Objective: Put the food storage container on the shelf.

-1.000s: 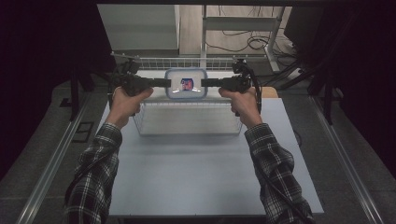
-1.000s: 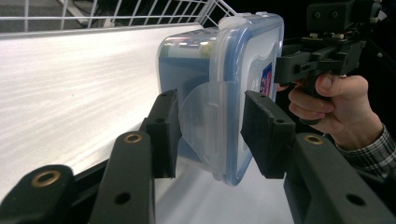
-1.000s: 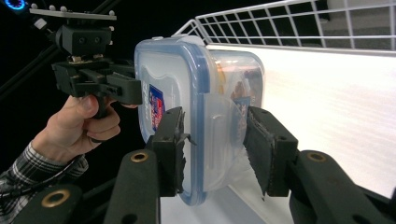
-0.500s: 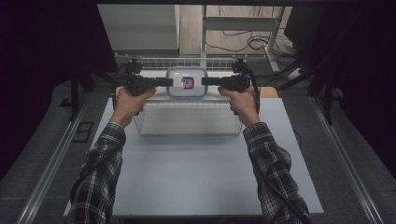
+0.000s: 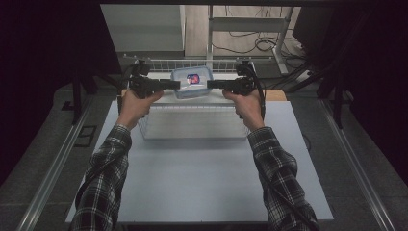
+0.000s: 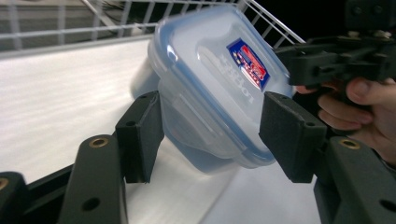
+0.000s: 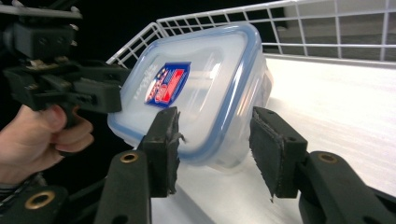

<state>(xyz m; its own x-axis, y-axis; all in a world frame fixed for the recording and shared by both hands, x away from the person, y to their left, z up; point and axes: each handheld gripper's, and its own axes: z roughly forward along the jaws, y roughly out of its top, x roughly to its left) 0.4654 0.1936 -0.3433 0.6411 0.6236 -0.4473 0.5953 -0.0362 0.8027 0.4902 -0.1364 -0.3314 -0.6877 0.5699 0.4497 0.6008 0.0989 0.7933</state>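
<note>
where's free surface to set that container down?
Free: the white shelf floor inside the wire basket, either side of the lidded container; also the wide bare table between the forearms, in front of the rack. Crowded: mid-shelf, where the left gripper and the right gripper flank the container.

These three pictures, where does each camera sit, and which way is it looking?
High view: above the table, looking forward and down; both plaid-sleeved forearms show.
Left gripper view: on the left gripper, looking along its jaws at the lidded plastic container; the other hand shows.
Right gripper view: on the right gripper, facing the container from the opposite end.
All share the container and wire basket.
</note>
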